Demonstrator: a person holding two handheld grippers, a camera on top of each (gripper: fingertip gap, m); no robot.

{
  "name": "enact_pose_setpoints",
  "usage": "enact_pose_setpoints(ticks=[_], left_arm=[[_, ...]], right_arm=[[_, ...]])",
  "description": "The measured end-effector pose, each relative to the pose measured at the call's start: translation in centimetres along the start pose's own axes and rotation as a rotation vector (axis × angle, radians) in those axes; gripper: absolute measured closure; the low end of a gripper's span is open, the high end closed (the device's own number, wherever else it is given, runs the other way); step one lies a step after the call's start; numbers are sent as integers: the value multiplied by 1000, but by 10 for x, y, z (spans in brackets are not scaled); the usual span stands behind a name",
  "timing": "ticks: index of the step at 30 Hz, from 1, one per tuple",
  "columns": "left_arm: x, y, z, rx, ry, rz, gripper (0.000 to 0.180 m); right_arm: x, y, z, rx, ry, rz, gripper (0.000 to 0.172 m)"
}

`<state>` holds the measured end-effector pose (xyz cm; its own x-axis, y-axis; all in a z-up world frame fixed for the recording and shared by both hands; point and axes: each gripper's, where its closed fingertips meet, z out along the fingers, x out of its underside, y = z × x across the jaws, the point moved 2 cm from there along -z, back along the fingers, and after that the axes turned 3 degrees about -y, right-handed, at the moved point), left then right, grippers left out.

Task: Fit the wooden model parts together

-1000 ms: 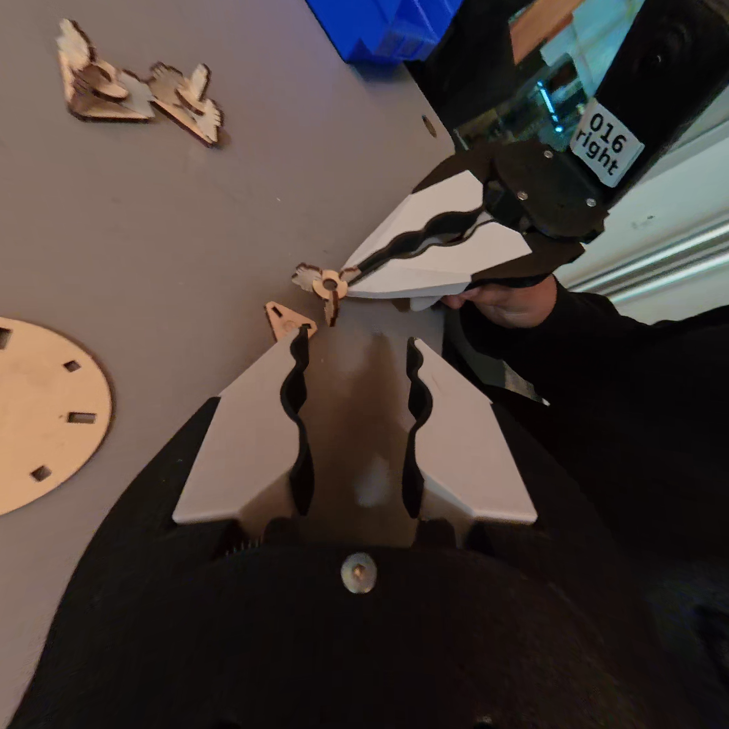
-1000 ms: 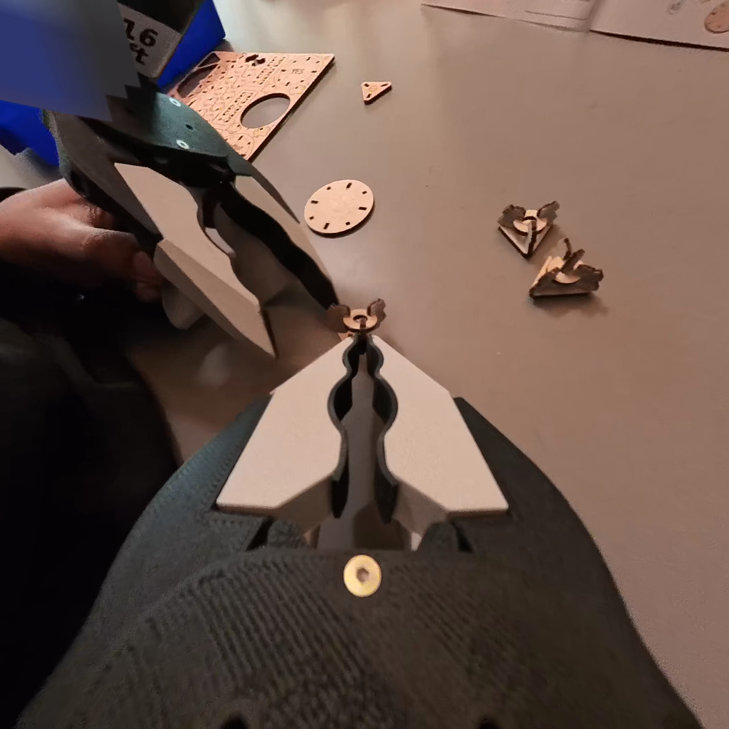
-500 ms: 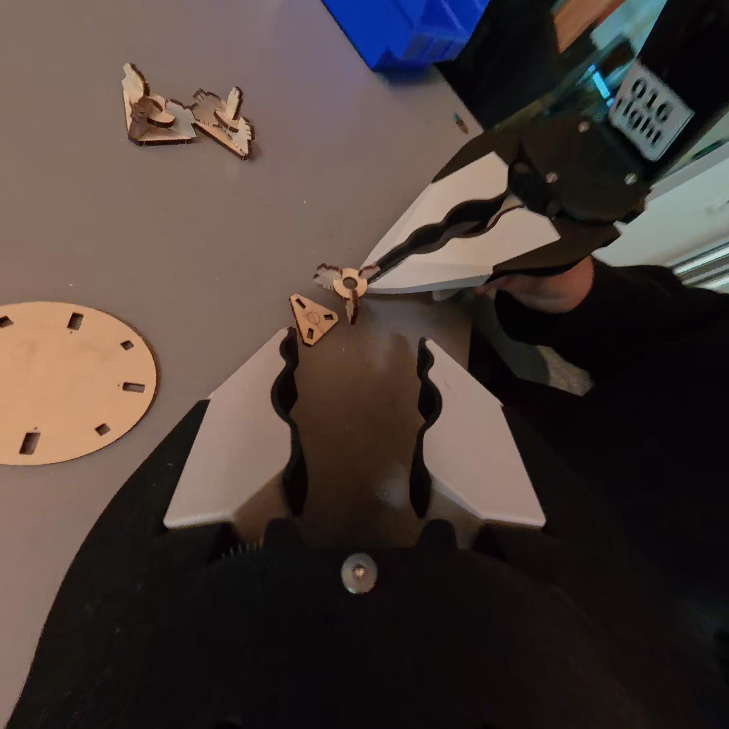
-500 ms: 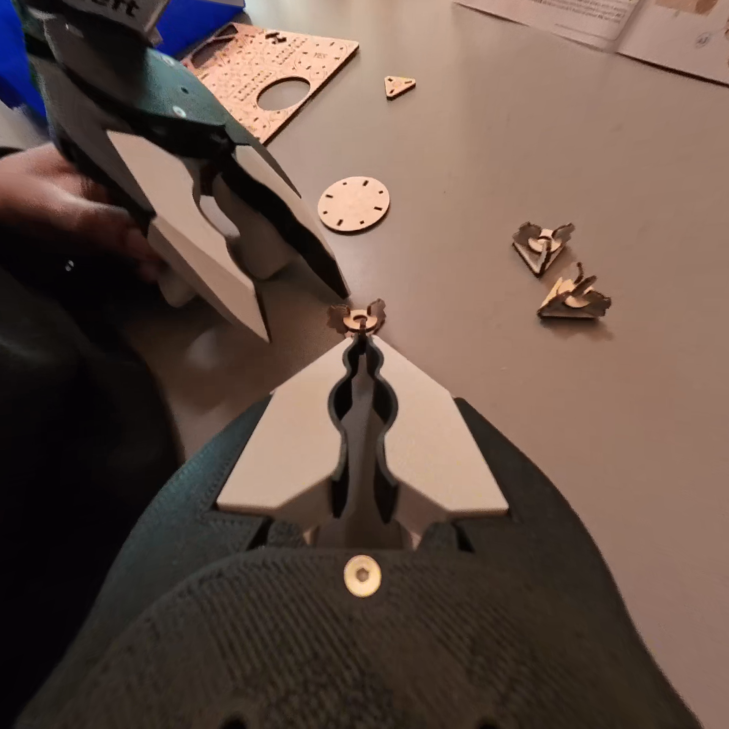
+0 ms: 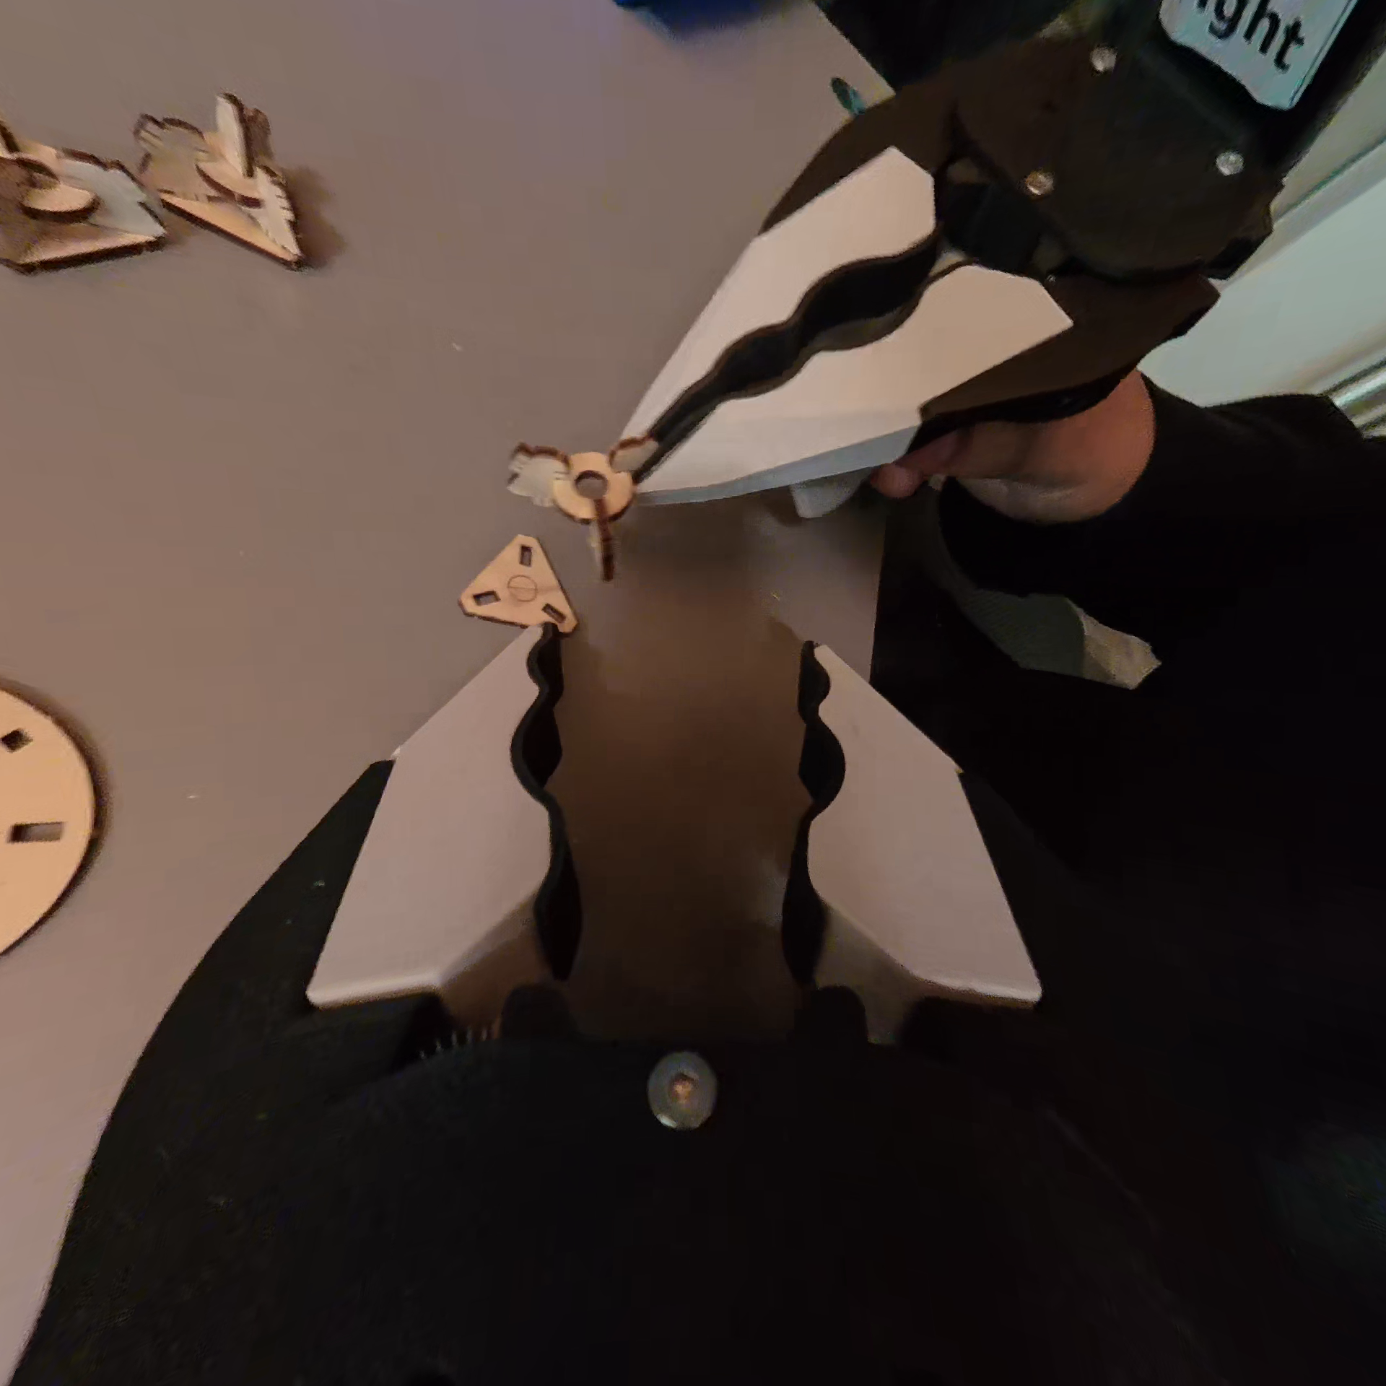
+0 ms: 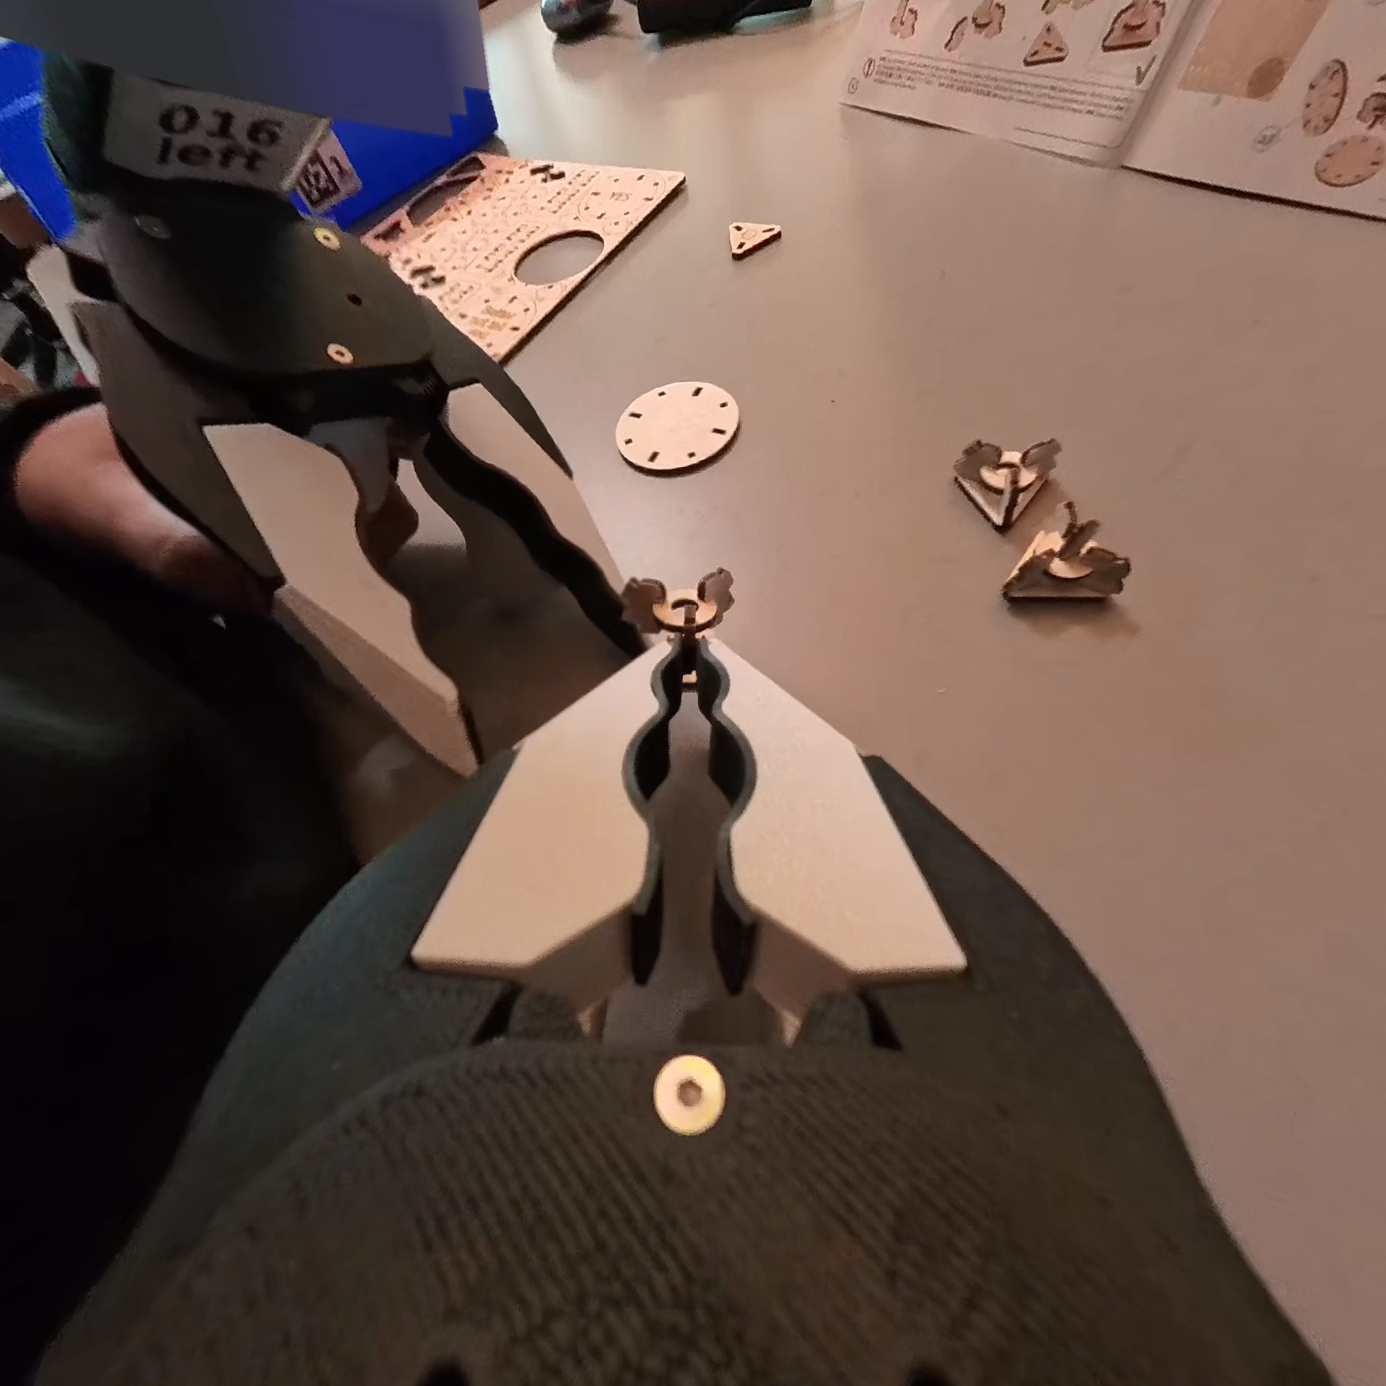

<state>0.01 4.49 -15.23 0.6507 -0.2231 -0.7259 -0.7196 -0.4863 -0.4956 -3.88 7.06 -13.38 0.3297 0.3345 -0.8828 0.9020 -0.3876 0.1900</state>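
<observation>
Two claws are at work over the grey table (image 5: 375, 420): your right claw (image 6: 684, 654) is pinched together on one arm of a small three-armed wooden piece with a ring at its hub (image 6: 681, 606), and carries that piece clear of the table; your left claw (image 5: 675, 645) stands wide apart with nothing between its fingers. A flat wooden triangle (image 5: 519, 589) with three slots lies on the table just past the tip of the left claw's left-hand finger, touching it or nearly so, and the held piece hangs just beyond and above that triangle. Judging by how things lie, the three-armed piece is up in the air and the triangle lies loose, not gripped by either claw. From the left wrist view you get the triangle plainly, the ring piece (image 5: 592, 487) seen flat-on with its hole, and the hand (image 5: 1027, 457) behind the right claw. From the right wrist view the triangle is hidden behind your own fingers, but you see what the other view lacks: the slotted disc (image 6: 677, 427) whole, a punched wooden sheet (image 6: 540, 247) by a blue bin (image 6: 420, 150), a second loose triangle (image 6: 754, 238), two assembled triangular pieces (image 6: 1039, 517) well off to the right, and printed paper sheets (image 6: 1125, 82) at the far edge
</observation>
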Motion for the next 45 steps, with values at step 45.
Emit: enact_pose_setpoints(ticks=[45], left_arm=[[4, 22, -34, 84, -105, -238, 143]], right_arm=[[10, -9, 25, -551, 231, -411, 171]])
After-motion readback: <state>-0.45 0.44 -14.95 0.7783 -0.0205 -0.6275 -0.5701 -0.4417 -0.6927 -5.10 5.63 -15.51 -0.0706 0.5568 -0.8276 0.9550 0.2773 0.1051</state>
